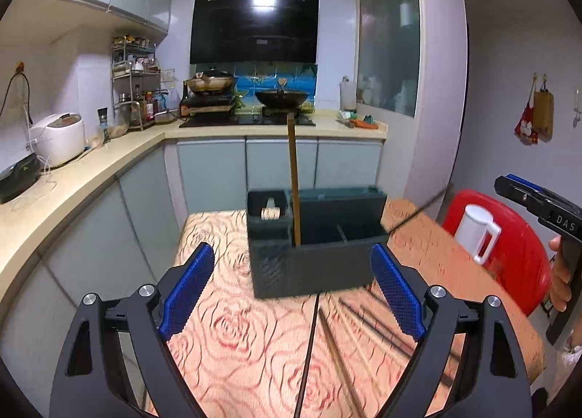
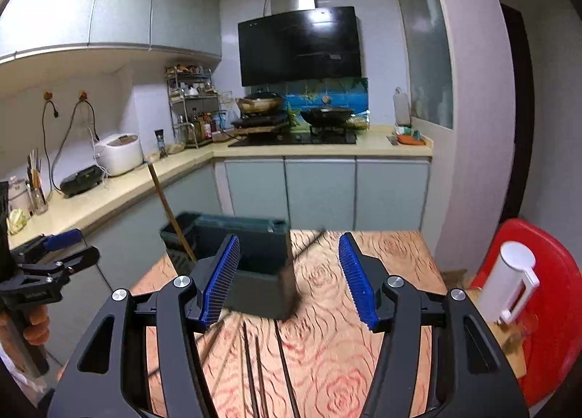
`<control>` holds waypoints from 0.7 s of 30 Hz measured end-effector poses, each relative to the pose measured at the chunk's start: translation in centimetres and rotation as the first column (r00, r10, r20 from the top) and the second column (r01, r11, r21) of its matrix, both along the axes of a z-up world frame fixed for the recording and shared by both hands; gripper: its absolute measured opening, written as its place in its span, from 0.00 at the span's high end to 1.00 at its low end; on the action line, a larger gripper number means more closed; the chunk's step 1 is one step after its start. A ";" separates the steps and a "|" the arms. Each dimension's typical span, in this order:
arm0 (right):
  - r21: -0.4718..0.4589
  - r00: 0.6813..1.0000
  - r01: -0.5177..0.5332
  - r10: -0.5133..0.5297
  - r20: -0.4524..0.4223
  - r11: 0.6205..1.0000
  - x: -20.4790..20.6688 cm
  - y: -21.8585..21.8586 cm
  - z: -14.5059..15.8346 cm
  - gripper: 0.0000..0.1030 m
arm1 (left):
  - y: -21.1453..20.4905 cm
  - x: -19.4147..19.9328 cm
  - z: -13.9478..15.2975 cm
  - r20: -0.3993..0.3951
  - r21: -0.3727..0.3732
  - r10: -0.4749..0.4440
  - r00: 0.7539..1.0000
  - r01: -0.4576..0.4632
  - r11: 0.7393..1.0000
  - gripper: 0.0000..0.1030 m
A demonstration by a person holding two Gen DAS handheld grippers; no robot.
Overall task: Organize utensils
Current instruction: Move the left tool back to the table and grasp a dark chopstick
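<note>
1. Both hand-held grippers are spread with nothing between the pads: my left hand-held gripper (image 1: 293,294) stands wide, my right hand-held gripper (image 2: 289,280) about half as wide.
2. Chopsticks (image 2: 254,374) lie loose on the desk (image 1: 232,327), below and just ahead of both sets of fingers, pointing roughly away from me. The organizer (image 1: 320,258) sits on the desk just beyond them, already holding one tall wooden stick (image 1: 293,178) upright in its middle slot.
3. I judge the chopsticks light, stiff and thin, and probably smooth enough to roll or slide on the patterned cloth. Lying flat, they leave little to get under, so I would pinch one across its width near the middle, where it balances and will not swing when lifted.
4. Several lie close together; closing on one may drag a neighbour along or scatter the rest.
5. The organizer looks like rigid plastic and light; a push from a stick tip could shift it.
6. Hard to make out:
   - Motion blur smears the organizer and the chopsticks, so I cannot count them or tell dark from wooden ones surely.
   - A thin dark line (image 1: 418,210) slants by the organizer's right corner; what it is, I cannot tell.
   - The near ends of the chopsticks are cut off by the frame edge.
   - The small left compartment holds something pale I cannot identify.
</note>
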State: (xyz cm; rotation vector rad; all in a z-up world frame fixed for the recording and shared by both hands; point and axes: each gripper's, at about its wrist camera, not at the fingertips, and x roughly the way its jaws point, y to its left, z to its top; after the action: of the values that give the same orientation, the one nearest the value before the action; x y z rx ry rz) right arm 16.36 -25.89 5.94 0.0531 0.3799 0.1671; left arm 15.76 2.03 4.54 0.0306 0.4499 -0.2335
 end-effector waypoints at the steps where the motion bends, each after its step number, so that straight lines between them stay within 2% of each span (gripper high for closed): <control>1: -0.006 1.000 0.007 -0.007 -0.007 1.000 -0.5 -0.1 -0.7 0.46 | 0.1 -0.3 -0.3 -0.003 0.004 0.003 1.000 -0.003 1.000 0.18; 9: -0.038 0.996 0.019 -0.023 -0.088 0.999 -4.1 -0.4 -6.3 0.46 | 1.6 -3.7 -5.0 -0.077 0.030 0.040 0.996 -0.038 0.999 0.18; 13: -0.062 0.993 0.028 -0.035 -0.114 0.998 -5.6 -0.5 -8.3 0.46 | 2.5 -4.9 -7.4 -0.110 0.042 0.059 0.992 -0.055 0.998 0.18; 21: -0.053 0.984 0.037 -0.046 -0.173 0.998 -7.1 -1.4 -11.4 0.46 | 2.7 -7.0 -11.1 -0.167 0.057 0.048 0.985 -0.039 0.998 0.18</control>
State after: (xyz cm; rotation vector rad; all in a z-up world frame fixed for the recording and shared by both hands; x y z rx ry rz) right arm 9.24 -27.29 -5.47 0.0271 0.5574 0.1118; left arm 8.76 4.70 -6.51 0.0533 0.6246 -0.1814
